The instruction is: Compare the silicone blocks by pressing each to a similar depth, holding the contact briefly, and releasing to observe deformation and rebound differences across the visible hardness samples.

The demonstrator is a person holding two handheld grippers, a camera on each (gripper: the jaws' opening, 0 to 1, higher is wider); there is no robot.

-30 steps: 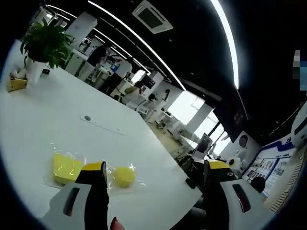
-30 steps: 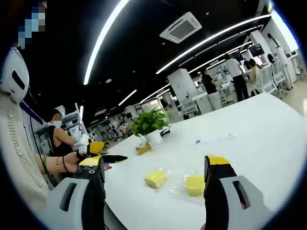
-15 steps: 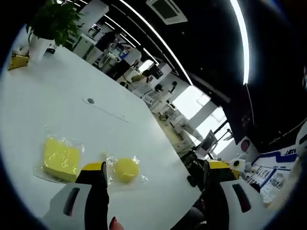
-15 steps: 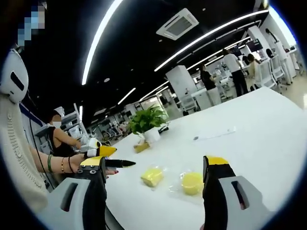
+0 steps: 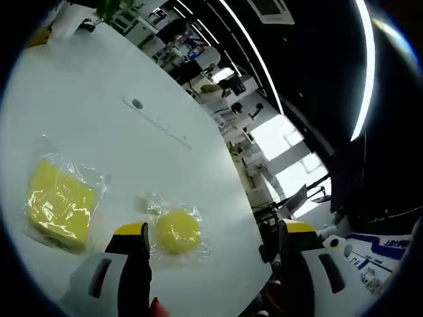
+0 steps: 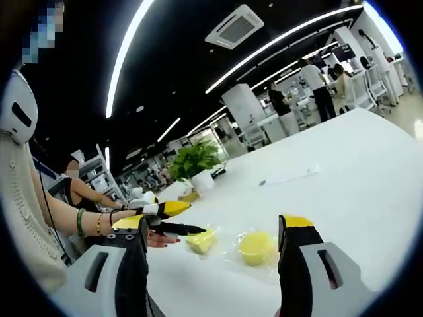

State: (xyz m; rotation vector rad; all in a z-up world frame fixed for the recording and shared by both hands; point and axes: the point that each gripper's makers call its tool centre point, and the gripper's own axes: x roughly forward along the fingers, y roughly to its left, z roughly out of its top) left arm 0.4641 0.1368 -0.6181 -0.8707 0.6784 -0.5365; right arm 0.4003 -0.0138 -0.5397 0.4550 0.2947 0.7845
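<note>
In the left gripper view, the left gripper (image 5: 215, 232) stood with its jaws wide apart and nothing between them, their yellow tips rising from the bottom of the frame. Just past the left jaw's tip lay the round block (image 5: 178, 230), yellow, in a clear wrapper, flat on the white table (image 5: 99, 139). Farther to the left in that view lay the square block (image 5: 59, 205), also yellow and bagged, apart from the round one. Neither block touched the jaws. Beyond them a small dark round fitting (image 5: 137, 104) sat in the tabletop.

In the right gripper view, the right gripper (image 6: 211, 232) was likewise spread wide and empty. The round block (image 6: 255, 246) lay between its jaws on the table (image 6: 344, 172), nearer the right-hand jaw. To its left was the square block (image 6: 201, 240), and the left gripper (image 6: 173, 219) reached in from the left, held by a hand (image 6: 149, 236), with its dark lower jaw tip close to or on the square block; I could not tell whether it touched. Farther back on the table stood a potted plant (image 6: 193, 166), and people stood at desks in the distance.
</note>
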